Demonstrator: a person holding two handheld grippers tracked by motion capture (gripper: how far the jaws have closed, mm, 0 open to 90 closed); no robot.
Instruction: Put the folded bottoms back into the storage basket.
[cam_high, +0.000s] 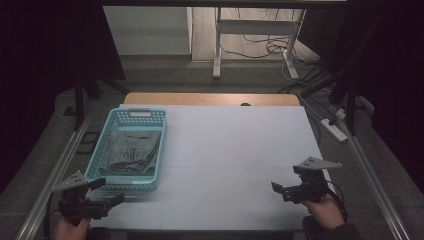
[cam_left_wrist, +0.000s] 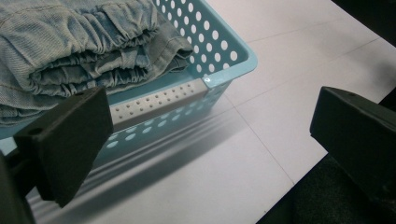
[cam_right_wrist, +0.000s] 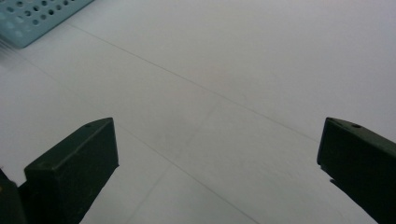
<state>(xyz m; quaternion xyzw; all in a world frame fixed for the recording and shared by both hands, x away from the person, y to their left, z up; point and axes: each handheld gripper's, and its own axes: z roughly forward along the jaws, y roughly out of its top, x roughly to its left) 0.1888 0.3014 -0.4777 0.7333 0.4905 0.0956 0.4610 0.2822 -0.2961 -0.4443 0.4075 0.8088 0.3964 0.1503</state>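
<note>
I see a dim room with a grey floor (cam_high: 165, 75). Beyond my bench (cam_high: 240, 150) stands a white-legged desk frame (cam_high: 252, 30), cables (cam_high: 260, 47) tangled beneath.

From above the room looks dim and grainy, only my white desk (cam_high: 240, 150) is bright. Close up, my fingers (cam_left_wrist: 65, 144) are dark and soft, the basket (cam_left_wrist: 224, 51) throws striped shadow.

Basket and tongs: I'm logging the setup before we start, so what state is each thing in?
Basket: upright on the white table, at its left side.
Jeans: folded, lying inside the basket.
Left tongs: open, empty, near the basket's front corner.
Right tongs: open, empty, over bare table.
</note>
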